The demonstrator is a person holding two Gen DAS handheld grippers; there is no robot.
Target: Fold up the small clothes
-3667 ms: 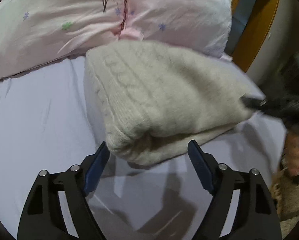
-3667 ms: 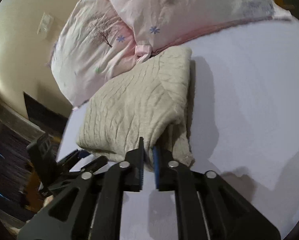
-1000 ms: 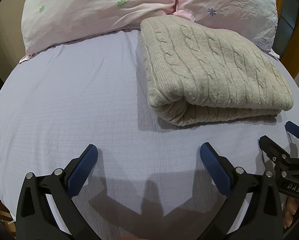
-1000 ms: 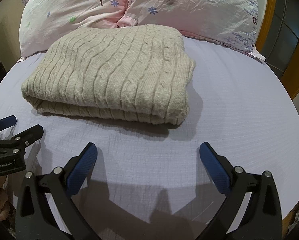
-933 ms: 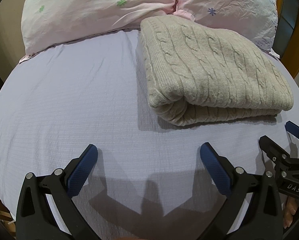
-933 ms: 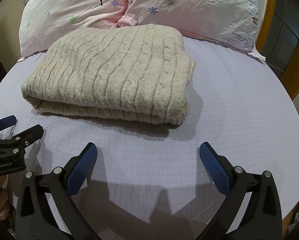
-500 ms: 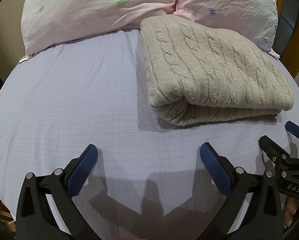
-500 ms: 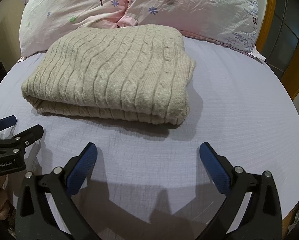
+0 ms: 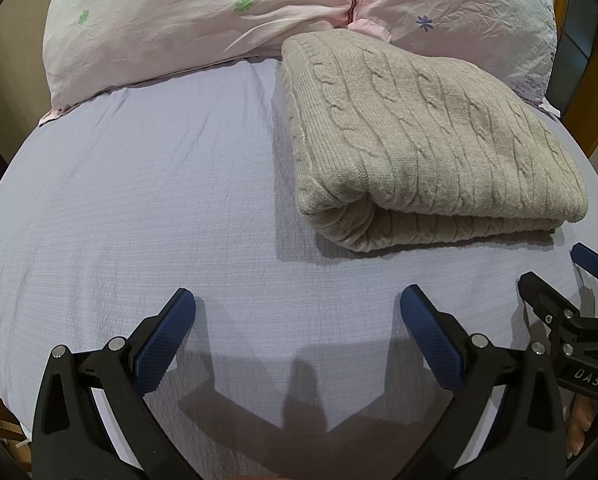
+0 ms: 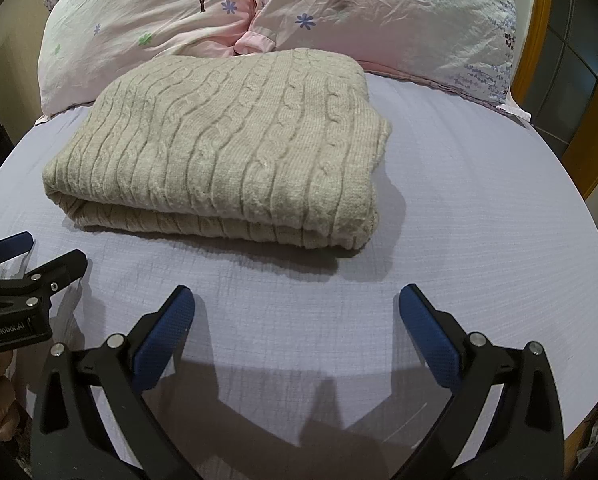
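Note:
A beige cable-knit sweater (image 9: pixel 423 136) lies folded into a thick rectangle on the lilac bed sheet (image 9: pixel 139 200), its far end against the pillows; it also shows in the right wrist view (image 10: pixel 235 140). My left gripper (image 9: pixel 297 300) is open and empty, held back over bare sheet in front of the sweater. My right gripper (image 10: pixel 295 296) is open and empty, also short of the sweater's near edge. Each gripper shows at the edge of the other's view, the right one (image 9: pixel 555 276) and the left one (image 10: pixel 39 256).
Two pink flowered pillows (image 10: pixel 171 12) (image 10: pixel 395 12) lie along the head of the bed behind the sweater. A wooden frame with dark glass panes (image 10: pixel 559 56) stands at the right. The bed sheet (image 10: pixel 479 208) drops off at the left and right edges.
Over the last second nothing has visibly moved. Earlier, my right gripper was shut on the sweater's edge close to it; both grippers are now open and drawn back.

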